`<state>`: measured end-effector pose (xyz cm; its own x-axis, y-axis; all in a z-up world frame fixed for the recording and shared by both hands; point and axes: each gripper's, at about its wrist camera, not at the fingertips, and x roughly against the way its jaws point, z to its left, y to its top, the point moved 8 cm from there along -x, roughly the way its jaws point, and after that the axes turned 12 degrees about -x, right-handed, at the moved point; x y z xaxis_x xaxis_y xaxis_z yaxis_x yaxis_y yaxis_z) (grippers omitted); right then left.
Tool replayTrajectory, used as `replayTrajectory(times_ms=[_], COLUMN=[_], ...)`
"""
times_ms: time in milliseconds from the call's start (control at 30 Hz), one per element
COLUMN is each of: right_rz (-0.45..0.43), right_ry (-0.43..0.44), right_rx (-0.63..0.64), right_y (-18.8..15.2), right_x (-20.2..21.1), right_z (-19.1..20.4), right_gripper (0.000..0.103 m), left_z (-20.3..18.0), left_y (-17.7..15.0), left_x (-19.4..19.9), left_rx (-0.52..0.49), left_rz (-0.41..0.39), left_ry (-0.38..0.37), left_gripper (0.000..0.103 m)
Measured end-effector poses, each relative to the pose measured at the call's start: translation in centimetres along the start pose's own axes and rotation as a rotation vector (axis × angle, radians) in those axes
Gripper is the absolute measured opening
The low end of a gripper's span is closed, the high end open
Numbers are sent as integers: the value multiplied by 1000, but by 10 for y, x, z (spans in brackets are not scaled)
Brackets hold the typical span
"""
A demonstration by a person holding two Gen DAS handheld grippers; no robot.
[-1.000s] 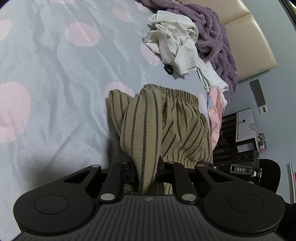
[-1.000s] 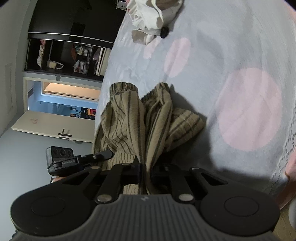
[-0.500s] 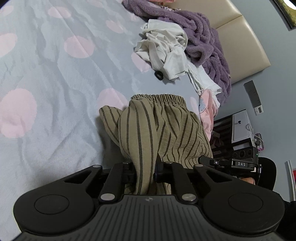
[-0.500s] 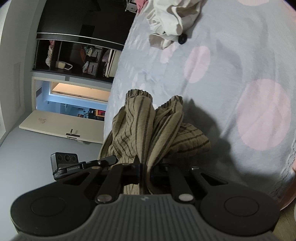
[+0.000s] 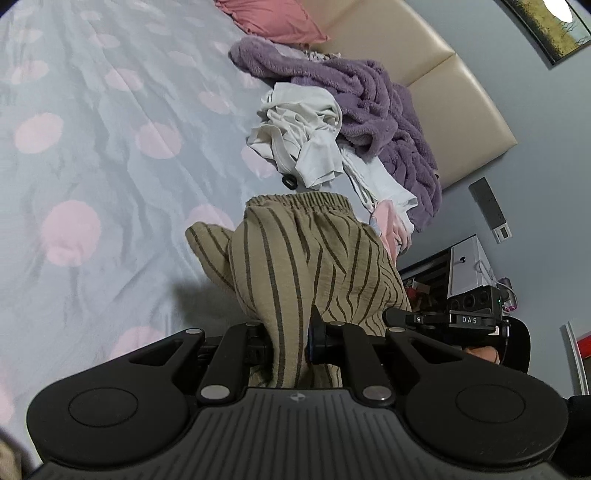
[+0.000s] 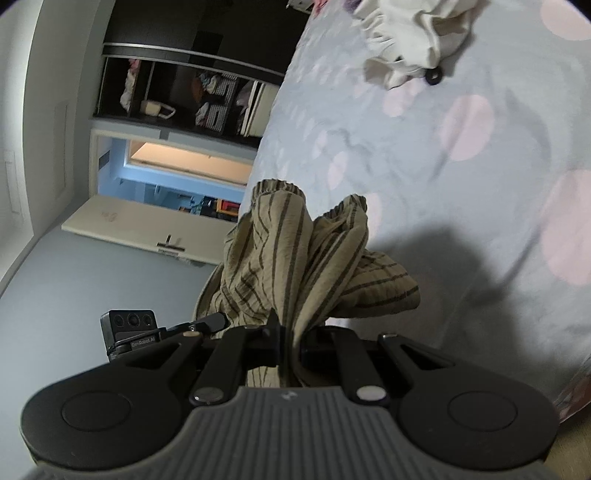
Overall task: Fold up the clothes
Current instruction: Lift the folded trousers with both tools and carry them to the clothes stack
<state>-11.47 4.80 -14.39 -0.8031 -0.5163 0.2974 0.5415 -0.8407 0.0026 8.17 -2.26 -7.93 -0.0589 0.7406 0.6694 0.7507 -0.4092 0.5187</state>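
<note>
Tan striped trousers (image 5: 314, 254) hang bunched above the grey bedspread with pink dots (image 5: 92, 155). My left gripper (image 5: 290, 341) is shut on one part of their cloth, with the elastic waistband hanging farthest from the camera. In the right wrist view the same striped trousers (image 6: 291, 258) dangle from my right gripper (image 6: 290, 341), which is shut on another fold. The two grippers hold the garment side by side; the right gripper (image 5: 458, 319) shows at the right edge of the left wrist view. The trousers cast a shadow on the bed.
A heap of white clothes (image 5: 303, 136) and a purple fleece blanket (image 5: 373, 110) lie by the beige headboard (image 5: 436, 70), with a pink pillow (image 5: 273, 18) beyond. A dark shelf unit (image 6: 192, 99) and an open doorway (image 6: 177, 166) stand past the bed's edge.
Both grippers have risen, lifting the striped trousers further off the bedspread. More of the headboard and the room has come into view. Both grips are unchanged.
</note>
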Motion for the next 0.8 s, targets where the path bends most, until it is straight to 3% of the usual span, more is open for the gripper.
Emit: replayTrajectory(times_ms=[167,367,567,800], right_rz=[39,93,176,314], right_ry=[22,66,111,171], right_rx=[24,90,193,267], right_y=[-11,-21,-36,-72], right_x=[-2,-6,-26,-81], right_z=[29,90,173,271], right_gripper=[11,11,11,11], left_z=[-12,-35,-55,-61], left_y=[-6,1,5,-10], left_x=[31,89,168,282], left_rx=[2,-6,-12,36], left_rz=[-28,-126,-205,-331], left_ry=[37,78,164,302], left_gripper=[8,8,8,8])
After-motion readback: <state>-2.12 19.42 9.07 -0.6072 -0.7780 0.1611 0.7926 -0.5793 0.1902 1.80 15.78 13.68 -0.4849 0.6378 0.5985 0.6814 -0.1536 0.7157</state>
